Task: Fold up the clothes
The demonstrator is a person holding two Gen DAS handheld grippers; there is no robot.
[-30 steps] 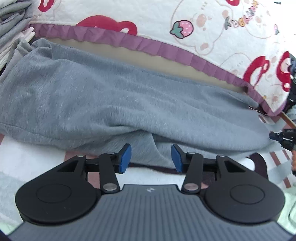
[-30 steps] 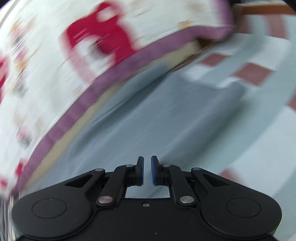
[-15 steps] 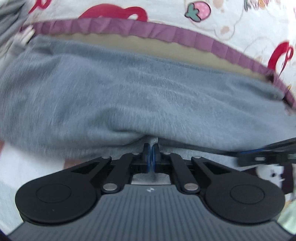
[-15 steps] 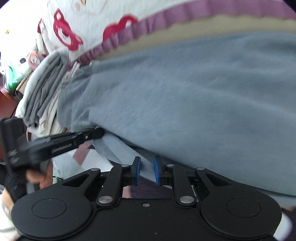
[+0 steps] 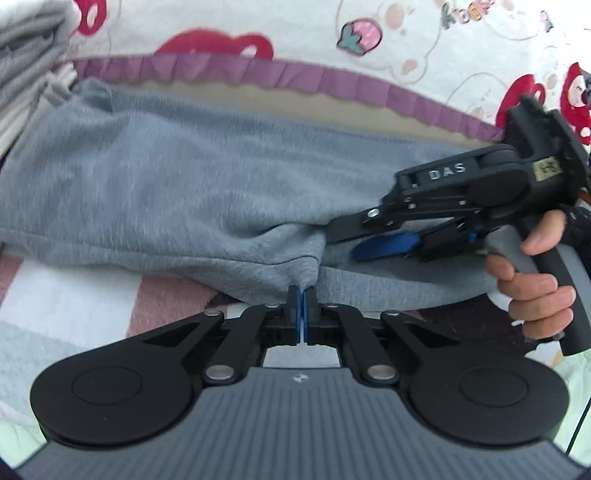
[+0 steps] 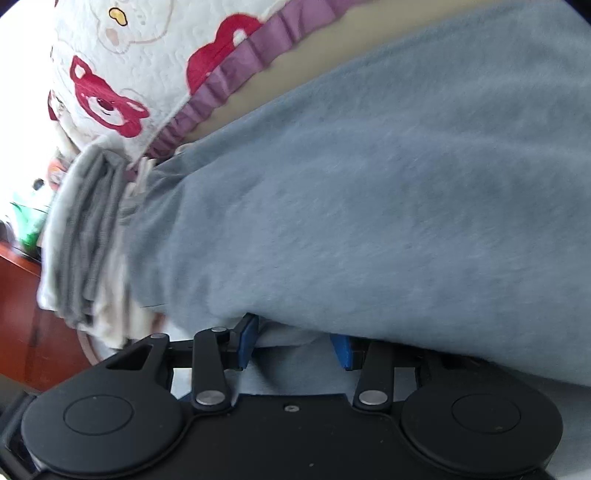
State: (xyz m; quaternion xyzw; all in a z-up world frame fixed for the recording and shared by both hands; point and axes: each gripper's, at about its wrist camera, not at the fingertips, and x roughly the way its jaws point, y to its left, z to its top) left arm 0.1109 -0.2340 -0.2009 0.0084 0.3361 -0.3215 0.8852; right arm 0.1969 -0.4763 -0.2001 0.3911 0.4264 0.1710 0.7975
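A grey fleece garment (image 5: 184, 184) lies folded lengthwise across the bed. My left gripper (image 5: 303, 295) is shut on its near hem, pinching a small peak of cloth. To the right in the left wrist view, a hand (image 5: 532, 291) holds my right gripper (image 5: 345, 243), which is open, its fingers slid in at the garment's fold. Seen from the right wrist, the garment (image 6: 369, 203) drapes over the open right gripper (image 6: 295, 343), with a lower layer of cloth between the blue pads (image 6: 246, 339).
A white quilt (image 5: 295, 26) printed with red bears and edged in purple (image 5: 332, 79) lies behind the garment. A stack of folded grey and white clothes (image 6: 85, 240) sits at the garment's left end. Checked bedding (image 5: 74, 295) is underneath. Red-brown wooden furniture (image 6: 22, 314) stands beyond.
My left gripper went from open to shut on the garment's near hem. The right gripper opened from nearly shut and moved in close beside the left, under the fold.
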